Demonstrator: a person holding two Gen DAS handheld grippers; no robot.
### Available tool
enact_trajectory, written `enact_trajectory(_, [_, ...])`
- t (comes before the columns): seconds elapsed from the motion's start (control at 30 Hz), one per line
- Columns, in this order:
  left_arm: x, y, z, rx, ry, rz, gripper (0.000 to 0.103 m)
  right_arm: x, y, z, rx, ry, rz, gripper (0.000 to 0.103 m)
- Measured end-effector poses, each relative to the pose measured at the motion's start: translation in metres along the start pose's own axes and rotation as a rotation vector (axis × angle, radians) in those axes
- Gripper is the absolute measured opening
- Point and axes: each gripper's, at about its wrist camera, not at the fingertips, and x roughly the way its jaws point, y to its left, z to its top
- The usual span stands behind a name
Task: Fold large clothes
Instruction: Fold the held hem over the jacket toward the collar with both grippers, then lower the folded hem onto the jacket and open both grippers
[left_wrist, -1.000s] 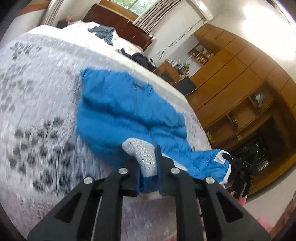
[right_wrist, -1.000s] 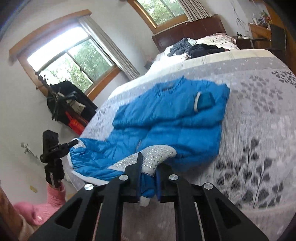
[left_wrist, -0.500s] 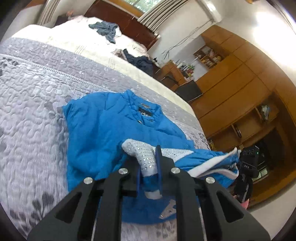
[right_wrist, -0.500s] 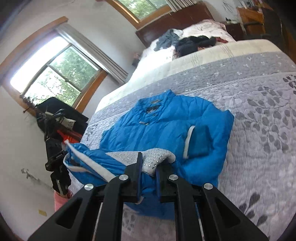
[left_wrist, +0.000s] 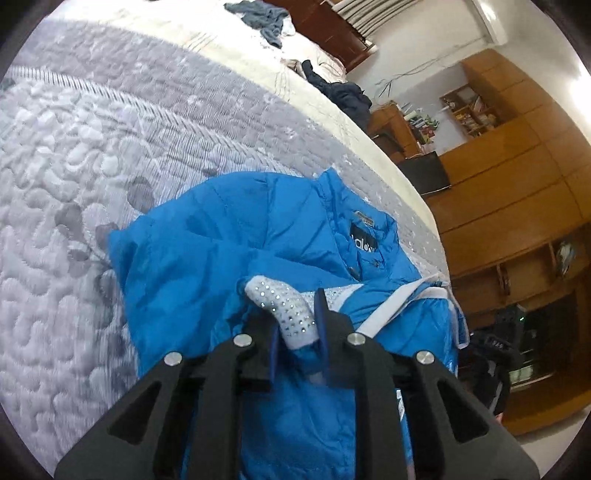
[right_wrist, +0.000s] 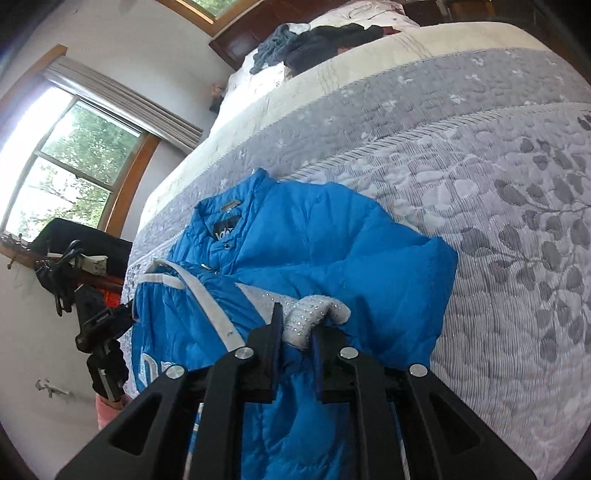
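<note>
In the left wrist view, you are pinching the studded grey-white hem (left_wrist: 291, 314) of the blue jacket (left_wrist: 221, 254) in the left gripper (left_wrist: 297, 334), low in the centre of the frame. The jacket is lying on the grey quilted bed (left_wrist: 74, 147), collar toward the upper right, with the lower half lifting over the chest. A black neck label (left_wrist: 362, 242) is showing white letters, too small to read.

In the right wrist view, the right gripper (right_wrist: 295, 334) is clamping the same hem at bottom centre, while the left gripper (right_wrist: 105, 323) is showing at the left edge. The sleeves are looking tucked in already; the bottom-to-collar fold is under way, and laying it down and smoothing are remaining, as I judge it. The label (right_wrist: 224, 232) here is reading no clearer.
</note>
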Motion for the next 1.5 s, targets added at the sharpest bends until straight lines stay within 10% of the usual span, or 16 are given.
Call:
enact_trajectory(0.23, [-0.043, 0.007, -0.007, -0.034, -0.037, -0.13, 0.041, -0.028, -0.002, -0.012, -0.03, -0.038, 0.081, 0.034])
enact_trajectory(0.37, [-0.078, 0.004, -0.017, 0.034, -0.119, -0.101, 0.047, -0.05, 0.001, -0.019, -0.077, -0.113, -0.015, 0.072])
enact_trajectory(0.83, [-0.013, -0.026, 0.002, 0.371, -0.065, 0.166, 0.061, 0.016, 0.032, 0.01, -0.318, -0.04, -0.185, 0.084])
enact_trajectory(0.9, [-0.003, -0.03, 0.004, 0.396, -0.058, 0.185, 0.062, 0.028, 0.031, 0.015, -0.318, -0.019, -0.205, 0.081])
enact_trajectory(0.97, [0.008, -0.035, 0.004, 0.427, -0.055, 0.234, 0.056, 0.039, 0.029, 0.017, -0.317, 0.001, -0.199, 0.058])
enact_trajectory(1.03, [0.012, -0.043, -0.001, 0.465, -0.081, 0.286, 0.038, 0.042, 0.031, 0.016, -0.327, -0.007, -0.194, 0.031])
enact_trajectory(1.13, [0.004, -0.053, -0.006, 0.499, -0.129, 0.284, 0.015, 0.031, 0.034, 0.014, -0.338, -0.042, -0.19, 0.016])
enact_trajectory(1.5, [-0.015, -0.088, 0.044, 0.449, -0.294, 0.274, 0.013, -0.011, 0.048, 0.068, -0.214, -0.196, -0.104, 0.012])
